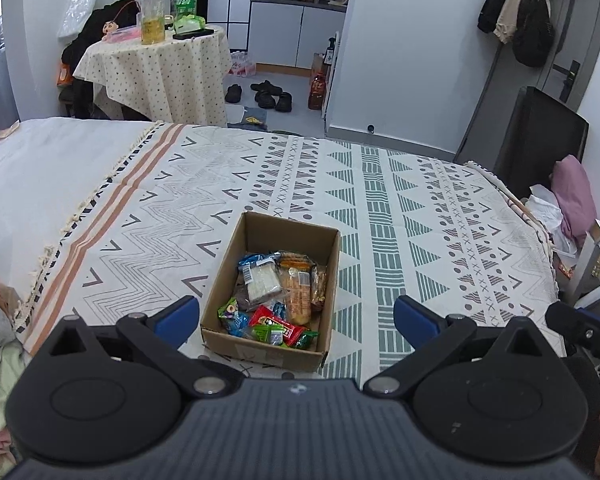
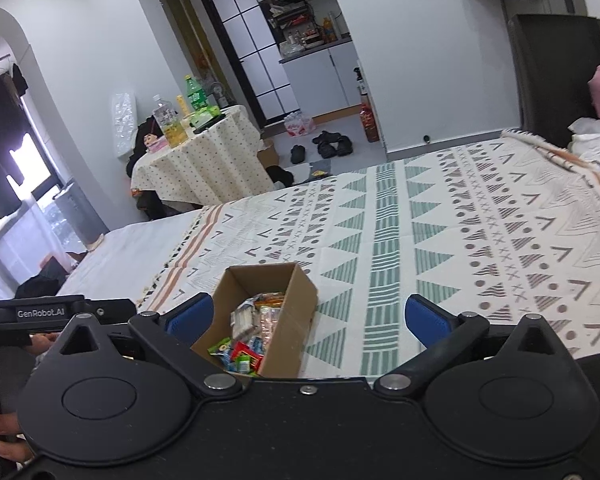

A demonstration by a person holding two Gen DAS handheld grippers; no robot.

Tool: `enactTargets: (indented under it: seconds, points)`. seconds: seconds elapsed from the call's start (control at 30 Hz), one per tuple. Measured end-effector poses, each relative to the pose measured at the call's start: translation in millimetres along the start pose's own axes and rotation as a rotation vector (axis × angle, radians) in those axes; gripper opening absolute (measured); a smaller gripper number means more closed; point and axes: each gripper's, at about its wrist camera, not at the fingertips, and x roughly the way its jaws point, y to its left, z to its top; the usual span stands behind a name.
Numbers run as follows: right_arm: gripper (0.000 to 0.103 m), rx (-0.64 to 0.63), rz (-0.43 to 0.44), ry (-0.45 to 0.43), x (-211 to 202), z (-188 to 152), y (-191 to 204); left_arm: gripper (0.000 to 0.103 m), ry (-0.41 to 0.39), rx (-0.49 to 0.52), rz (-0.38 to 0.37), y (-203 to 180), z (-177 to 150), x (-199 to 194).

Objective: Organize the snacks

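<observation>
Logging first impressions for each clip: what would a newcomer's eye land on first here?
First, the open brown cardboard box of colourful wrapped snacks, sitting on the patterned white, green and grey bedspread, near its front edge. Framing it are the blue-padded fingers of the left gripper, spread wide and empty; the right gripper is open the same way. Beyond the bed, a round table under a dotted cream cloth carries bottles.

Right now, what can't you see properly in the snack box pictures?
- Left wrist view: the print on the red packet is too small to read.
- Right wrist view: the near wall of the cardboard box hides most snacks, and the right gripper body cuts off its near corner.
- Both views: whatever lies under the top snacks is hidden.
</observation>
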Motion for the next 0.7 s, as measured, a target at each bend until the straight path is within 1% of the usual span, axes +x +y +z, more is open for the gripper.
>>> enactTargets:
  seconds: [0.1, 0.33, 0.53, 0.7]
  points:
    - [0.103, -0.008, -0.032, -0.004, -10, -1, 0, 0.103, -0.014, 0.014, 0.014, 1, -3, -7]
    - [0.103, -0.009, -0.106, -0.008, -32, -10, -2, 0.103, -0.019, 0.051, 0.039, 3, -14, -17]
    - [0.103, -0.021, -0.132, 0.011, -40, -18, 0, 0.103, -0.016, 0.068, 0.043, 4, -21, -22]
    - [0.103, -0.028, -0.127, 0.022, -40, -22, 5, 0.103, -0.008, 0.080, 0.045, 6, -24, -24]
